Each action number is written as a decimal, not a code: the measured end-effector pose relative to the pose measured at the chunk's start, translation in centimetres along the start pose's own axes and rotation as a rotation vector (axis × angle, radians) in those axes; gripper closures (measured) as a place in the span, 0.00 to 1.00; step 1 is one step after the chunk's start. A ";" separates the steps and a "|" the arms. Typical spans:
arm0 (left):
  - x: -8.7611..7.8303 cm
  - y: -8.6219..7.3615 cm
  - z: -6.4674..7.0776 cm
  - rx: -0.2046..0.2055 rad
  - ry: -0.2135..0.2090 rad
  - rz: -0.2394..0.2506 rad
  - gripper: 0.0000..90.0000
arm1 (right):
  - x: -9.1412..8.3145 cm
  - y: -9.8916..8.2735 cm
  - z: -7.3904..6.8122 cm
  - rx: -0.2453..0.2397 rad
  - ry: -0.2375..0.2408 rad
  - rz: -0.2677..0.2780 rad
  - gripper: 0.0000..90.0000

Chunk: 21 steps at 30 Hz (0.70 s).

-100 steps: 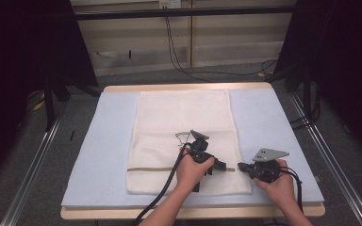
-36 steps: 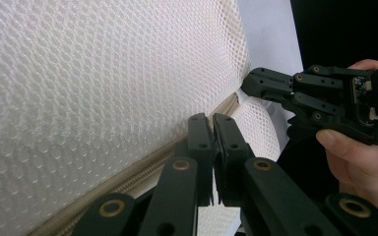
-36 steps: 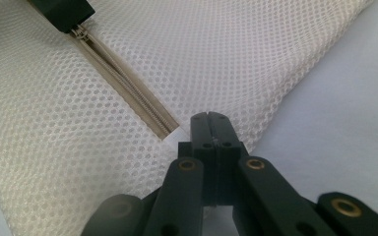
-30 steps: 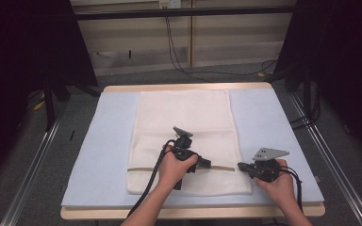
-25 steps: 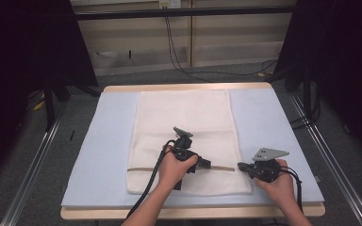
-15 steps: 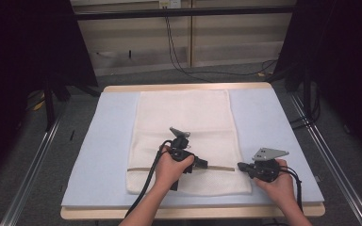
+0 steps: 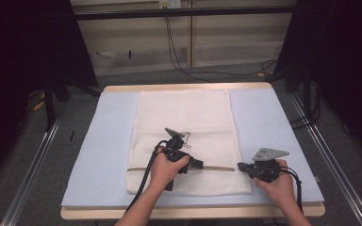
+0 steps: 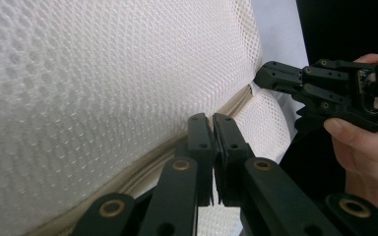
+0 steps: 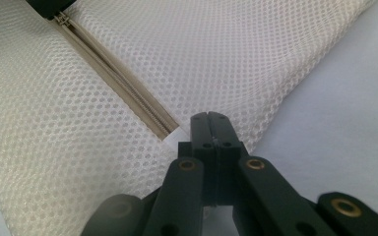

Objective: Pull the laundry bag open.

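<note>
We see a white mesh laundry bag (image 7: 185, 136) lying flat on the pale blue pad (image 7: 273, 122) that covers the table (image 7: 184, 87); it runs lengthwise away from us down the middle of the pad, its near end close to the front edge; a beige zipper (image 7: 217, 166) crosses the bag near that end. Our left gripper (image 7: 194, 164) lies on the bag along the zipper line, about midway across the bag; in the left gripper view its jaws stand pressed together, tips at the zipper (image 8: 197, 142), and in the right gripper view its tip sits right on the zipper's metal slider (image 9: 64, 19), so we take the jaws to be clamped on the slider, though the pinch itself is hidden. Our right gripper (image 7: 241, 166) rests at the bag's right edge, in line with the zipper; in the right gripper view its jaws are closed at the zipper's end (image 9: 170, 130), where the mesh meets the pad (image 9: 344, 123); whether fabric is caught between them we cannot tell; between the two grippers the zipper (image 9: 113, 69) lies straight, its teeth meshed.
</note>
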State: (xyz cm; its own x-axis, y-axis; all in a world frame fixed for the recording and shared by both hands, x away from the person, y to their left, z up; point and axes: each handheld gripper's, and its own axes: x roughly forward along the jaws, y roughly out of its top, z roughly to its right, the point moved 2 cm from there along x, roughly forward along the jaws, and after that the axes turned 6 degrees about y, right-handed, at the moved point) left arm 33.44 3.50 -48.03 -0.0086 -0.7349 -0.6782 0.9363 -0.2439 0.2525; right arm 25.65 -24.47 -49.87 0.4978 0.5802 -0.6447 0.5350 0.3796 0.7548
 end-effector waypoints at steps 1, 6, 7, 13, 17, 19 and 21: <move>-0.1 0.0 -0.1 0.003 0.004 -0.004 0.97 | 0.0 0.0 0.0 0.000 -0.002 0.000 1.00; -0.5 -0.2 -0.4 0.003 0.001 -0.001 0.97 | 0.0 0.0 0.0 0.001 -0.001 0.003 1.00; -0.6 -0.2 -0.5 0.004 0.009 0.000 0.97 | 0.0 0.0 0.0 0.003 -0.001 0.003 1.00; -0.9 -0.2 -0.8 0.008 0.011 0.001 0.97 | 0.0 -0.1 0.0 0.001 0.000 0.003 1.00; -1.0 -0.3 -0.8 -0.008 -0.006 0.009 0.97 | 0.0 -0.1 0.0 0.003 0.000 0.005 1.00; -1.2 -0.3 -1.0 -0.004 -0.004 0.005 0.97 | 0.0 -0.1 0.0 0.003 0.000 0.005 1.00; -1.6 -0.4 -1.3 -0.005 0.001 0.002 0.97 | 0.0 -0.1 0.0 0.002 0.001 0.007 1.00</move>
State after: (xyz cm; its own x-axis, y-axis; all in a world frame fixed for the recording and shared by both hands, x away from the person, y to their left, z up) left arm 33.55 5.60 -47.92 -0.0065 -0.7349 -0.6782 0.9382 -0.2392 0.2502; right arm 25.60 -24.52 -49.94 0.5009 0.5834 -0.6393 0.5330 0.3740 0.7589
